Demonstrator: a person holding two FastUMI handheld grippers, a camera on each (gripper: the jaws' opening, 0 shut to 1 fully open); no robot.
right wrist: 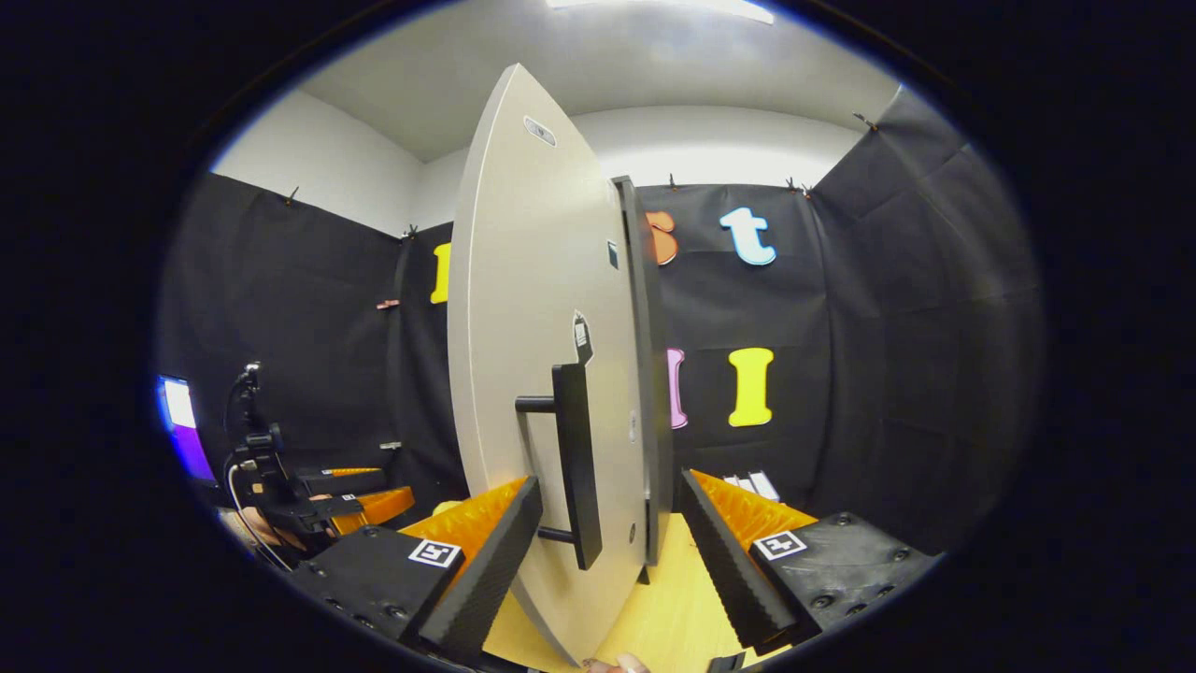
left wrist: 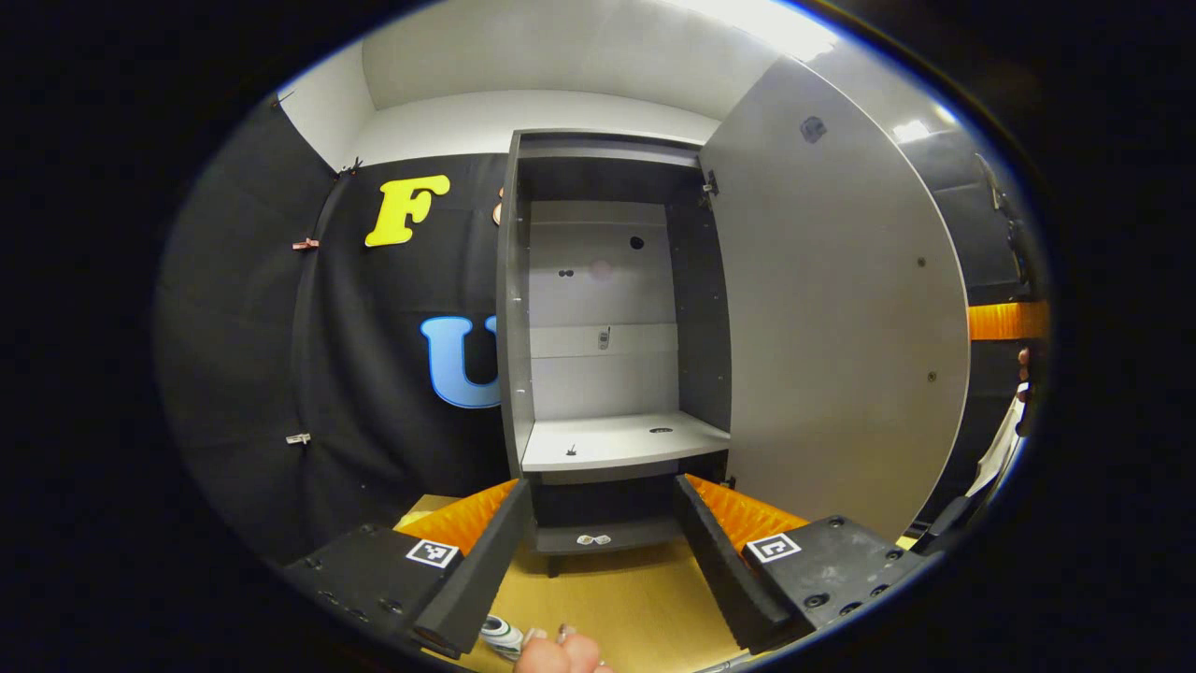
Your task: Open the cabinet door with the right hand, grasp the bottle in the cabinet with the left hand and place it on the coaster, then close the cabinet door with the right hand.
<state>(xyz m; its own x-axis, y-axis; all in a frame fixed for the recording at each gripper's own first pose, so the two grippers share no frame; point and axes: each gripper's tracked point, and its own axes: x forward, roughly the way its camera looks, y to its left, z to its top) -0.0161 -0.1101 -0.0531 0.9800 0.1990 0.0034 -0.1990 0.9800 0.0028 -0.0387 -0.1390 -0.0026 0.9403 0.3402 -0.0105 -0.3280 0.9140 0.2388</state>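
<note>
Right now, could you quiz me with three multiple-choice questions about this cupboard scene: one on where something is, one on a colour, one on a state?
1. The black bar handle sits:
A. between the right gripper fingers
B. on the floor
C. on the ceiling

2. The tall grey cabinet's inner shelf is:
A. red
B. light grey
C. green

3. The grey cabinet door is:
A. shut
B. removed
C. swung open

Answers:
1. A, the handle stands in the gap.
2. B, a pale board.
3. C, the interior shows.
</note>
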